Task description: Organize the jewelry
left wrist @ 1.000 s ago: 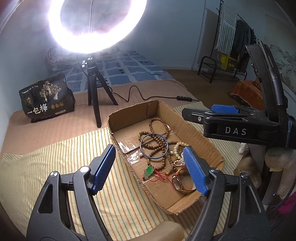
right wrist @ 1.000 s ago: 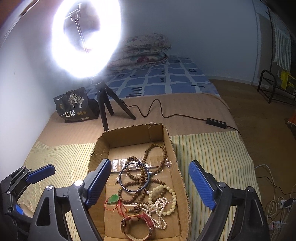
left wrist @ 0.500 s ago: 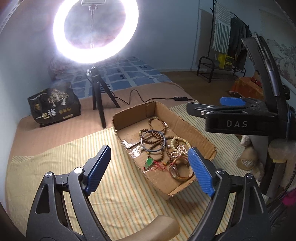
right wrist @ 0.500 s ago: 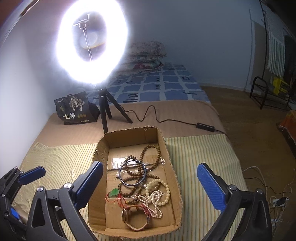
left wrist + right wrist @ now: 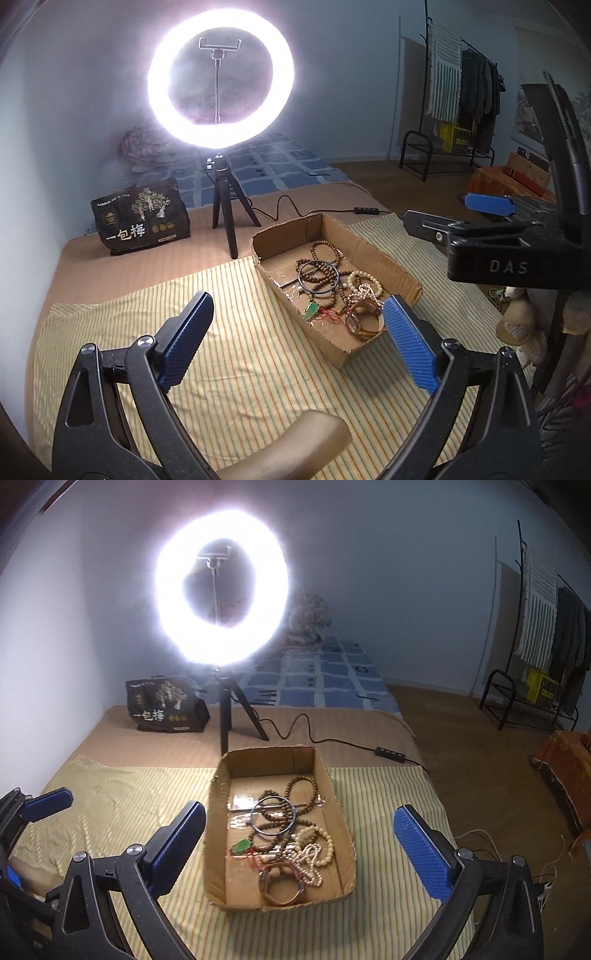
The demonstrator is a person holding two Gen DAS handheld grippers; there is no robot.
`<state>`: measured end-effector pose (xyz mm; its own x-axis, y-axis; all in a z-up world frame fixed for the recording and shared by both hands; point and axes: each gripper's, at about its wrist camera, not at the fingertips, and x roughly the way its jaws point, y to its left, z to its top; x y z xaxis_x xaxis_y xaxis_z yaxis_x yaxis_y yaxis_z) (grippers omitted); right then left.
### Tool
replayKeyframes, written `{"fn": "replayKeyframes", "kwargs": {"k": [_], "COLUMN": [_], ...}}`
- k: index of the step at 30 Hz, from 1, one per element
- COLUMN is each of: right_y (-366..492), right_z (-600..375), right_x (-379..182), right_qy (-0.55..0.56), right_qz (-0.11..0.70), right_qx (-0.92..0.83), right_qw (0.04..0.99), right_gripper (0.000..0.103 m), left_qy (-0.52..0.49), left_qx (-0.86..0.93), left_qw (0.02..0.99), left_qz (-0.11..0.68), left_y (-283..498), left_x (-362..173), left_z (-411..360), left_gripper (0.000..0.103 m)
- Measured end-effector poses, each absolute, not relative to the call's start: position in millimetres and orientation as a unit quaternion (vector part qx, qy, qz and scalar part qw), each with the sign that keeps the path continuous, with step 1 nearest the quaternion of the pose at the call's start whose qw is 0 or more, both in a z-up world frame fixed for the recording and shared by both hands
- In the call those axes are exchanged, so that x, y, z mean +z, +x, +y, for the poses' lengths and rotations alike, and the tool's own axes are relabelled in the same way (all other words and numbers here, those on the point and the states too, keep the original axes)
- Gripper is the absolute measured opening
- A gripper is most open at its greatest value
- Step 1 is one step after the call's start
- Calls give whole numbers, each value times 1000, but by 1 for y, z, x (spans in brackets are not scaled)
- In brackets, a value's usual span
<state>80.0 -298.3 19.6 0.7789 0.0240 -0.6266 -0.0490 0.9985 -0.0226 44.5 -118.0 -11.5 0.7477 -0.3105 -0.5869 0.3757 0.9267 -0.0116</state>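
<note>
A shallow cardboard box (image 5: 325, 775) (image 5: 373, 251) lies on a striped yellow cloth. In it lie a tangle of jewelry: brown wooden bead strings (image 5: 299, 790), a dark bangle (image 5: 273, 816), a cream bead bracelet and pearl strands (image 5: 314, 853), a green pendant on red cord (image 5: 242, 847) and a brown watch (image 5: 282, 886). My left gripper (image 5: 299, 339) is open and empty, above the cloth to the box's left. My right gripper (image 5: 299, 849) is open and empty, held above the box's near end; it also shows in the left wrist view (image 5: 480, 218).
A lit ring light on a black tripod (image 5: 225, 716) stands behind the box, its cable and switch (image 5: 389, 755) trailing right. A black printed bag (image 5: 162, 705) sits at the back left. The bed edge drops off to the right; a clothes rack (image 5: 535, 627) stands far right.
Both grippers have pulled back and up from the box, which now looks smaller and farther. Both stayed open and empty. The jewelry has not moved.
</note>
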Motion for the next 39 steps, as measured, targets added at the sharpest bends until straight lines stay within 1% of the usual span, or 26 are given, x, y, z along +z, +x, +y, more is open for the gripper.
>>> {"fn": "replayKeyframes", "kwargs": {"k": [8,11,17,24,39], "right_y": [48,41,27,27,35], "right_z": [-287,-285,-283,-282,-285], "right_x": [23,17,8,-2,-14], "right_qy": [-17,-19,-6,-27,-31], "right_qz": [318,319,320,323,339], "right_qx": [17,18,18,8,3], "right_qw": [948,947,947,946,940], "right_gripper": [103,103,103,103,103], "left_qy": [63,76,94,101,56], "left_qx": [-177,-170,-164,-164,-156], "left_qw": [934,937,938,934,934], "left_qz": [303,296,289,301,316], "left_y": [25,19,11,8,18], "left_x": [-15,-15,-18,-22,-19], "left_z": [-110,-110,-109,-109,-100], "left_gripper": [99,102,102,103,103]}}
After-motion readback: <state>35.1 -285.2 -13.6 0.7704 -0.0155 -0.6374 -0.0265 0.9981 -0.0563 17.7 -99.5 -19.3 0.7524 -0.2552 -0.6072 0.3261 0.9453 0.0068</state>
